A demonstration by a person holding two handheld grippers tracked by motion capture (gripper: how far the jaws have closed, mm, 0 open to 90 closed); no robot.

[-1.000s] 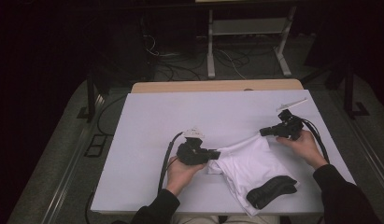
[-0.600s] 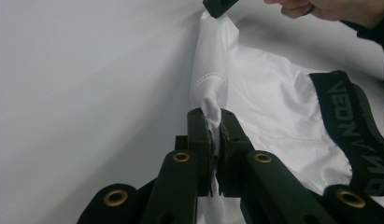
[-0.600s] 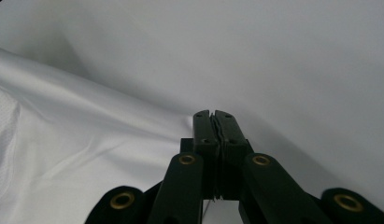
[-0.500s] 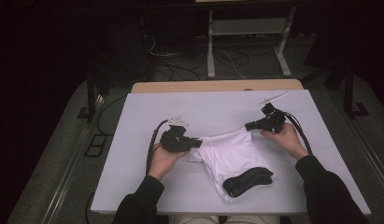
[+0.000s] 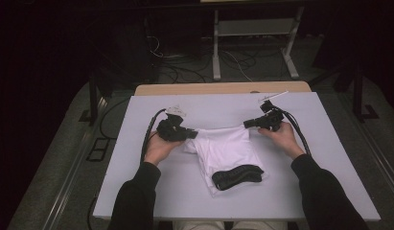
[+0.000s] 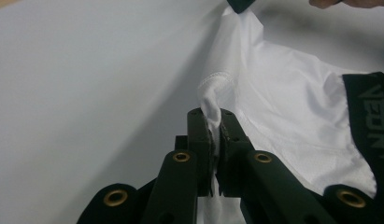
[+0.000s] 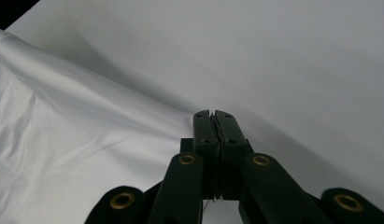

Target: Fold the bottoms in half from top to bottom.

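While both hand-held grippers (image 5: pixel 191 134) (image 5: pixel 246 124) apparently pinch its edge, the white garment (image 5: pixel 224 149) lies mid-table (image 5: pixel 137 120).

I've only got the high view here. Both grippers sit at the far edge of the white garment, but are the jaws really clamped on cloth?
Observer: Yes for the left gripper: a hemmed corner of the white garment bunches up between its shut jaws.
Operator: And the right one?
Observer: The right gripper is shut, with cloth drawn taut up to its tips.
Operator: What's the black strip?
Observer: A black waistband with woven lettering.
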